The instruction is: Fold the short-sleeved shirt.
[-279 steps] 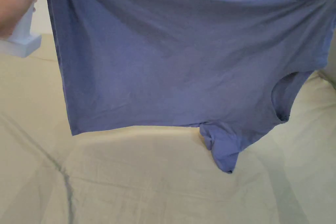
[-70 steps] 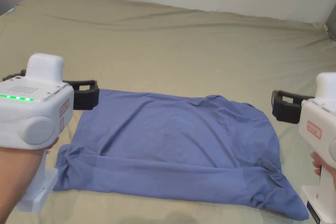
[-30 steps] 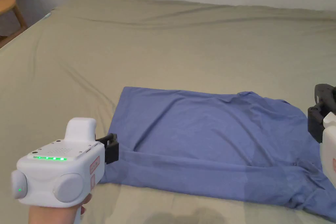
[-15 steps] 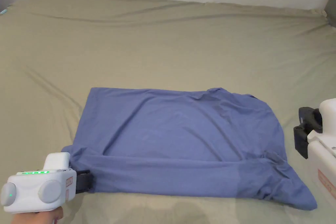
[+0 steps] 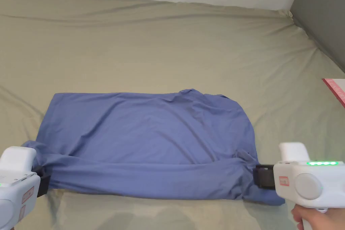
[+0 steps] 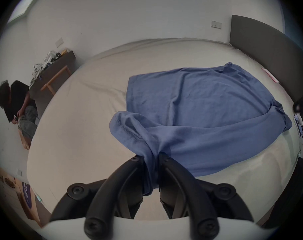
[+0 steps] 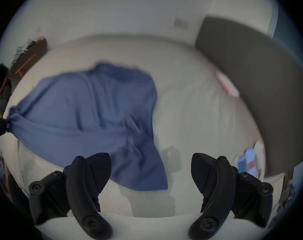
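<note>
On the bed [image 5: 168, 48] we clamp the shirt [image 5: 151, 139] corner in the left claw [image 6: 151, 159], right claw [image 7: 150, 164] released beside the opposite corner, presumably to fold.

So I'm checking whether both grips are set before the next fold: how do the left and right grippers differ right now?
The left gripper is shut on the blue shirt, bunched cloth pinched between its jaws; the right gripper stands open, gripping nothing. The left sits at the shirt's near left corner, the right beside the near right corner. Both are low over the bed, at the near edge.
</note>
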`<action>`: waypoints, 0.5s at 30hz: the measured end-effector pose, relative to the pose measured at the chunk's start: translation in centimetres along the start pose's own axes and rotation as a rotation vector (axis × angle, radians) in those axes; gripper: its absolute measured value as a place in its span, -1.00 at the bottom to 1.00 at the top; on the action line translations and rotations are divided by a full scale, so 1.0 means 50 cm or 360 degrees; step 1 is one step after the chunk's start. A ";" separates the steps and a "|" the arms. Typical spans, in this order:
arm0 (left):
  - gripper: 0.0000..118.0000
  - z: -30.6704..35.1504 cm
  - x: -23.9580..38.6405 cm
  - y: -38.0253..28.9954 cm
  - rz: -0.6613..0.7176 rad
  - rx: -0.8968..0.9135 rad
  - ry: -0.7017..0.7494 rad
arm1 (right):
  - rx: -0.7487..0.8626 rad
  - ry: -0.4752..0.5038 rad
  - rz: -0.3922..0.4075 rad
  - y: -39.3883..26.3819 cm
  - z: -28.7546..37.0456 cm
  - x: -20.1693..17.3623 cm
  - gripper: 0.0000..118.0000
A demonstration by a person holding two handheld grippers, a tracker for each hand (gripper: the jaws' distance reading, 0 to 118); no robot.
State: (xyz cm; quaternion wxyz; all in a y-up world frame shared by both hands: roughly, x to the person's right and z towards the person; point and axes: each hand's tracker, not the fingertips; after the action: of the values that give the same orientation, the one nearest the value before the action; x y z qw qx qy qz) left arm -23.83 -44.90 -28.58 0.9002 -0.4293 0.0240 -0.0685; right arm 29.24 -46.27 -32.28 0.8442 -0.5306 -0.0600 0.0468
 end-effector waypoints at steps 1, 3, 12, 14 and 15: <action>-0.77 0.005 0.001 0.001 -0.0013 0.0000 0.0002 | -0.0047 0.0030 -0.0043 -0.011 -0.033 0.005 0.69; -0.77 0.014 0.004 0.003 -0.0026 0.0004 0.0007 | -0.0112 0.0055 -0.0077 -0.027 -0.084 0.009 0.69; -0.77 -0.019 0.002 -0.013 -0.0088 -0.0077 0.0012 | -0.0053 0.0214 -0.0018 -0.035 -0.083 -0.063 -0.10; -0.77 -0.018 0.003 -0.011 -0.0093 -0.0074 0.0013 | -0.0051 0.0252 0.0056 -0.030 -0.079 -0.091 -0.79; -0.77 -0.017 0.002 -0.010 -0.0094 -0.0072 0.0013 | -0.0082 0.0121 0.0087 -0.028 -0.083 -0.099 -0.80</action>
State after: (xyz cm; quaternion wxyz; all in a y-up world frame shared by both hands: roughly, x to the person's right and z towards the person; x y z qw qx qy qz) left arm -23.88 -45.86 -28.71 0.8878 -0.4497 0.0165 -0.0964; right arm 24.98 -51.27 -33.03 0.8303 -0.5550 -0.0144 0.0481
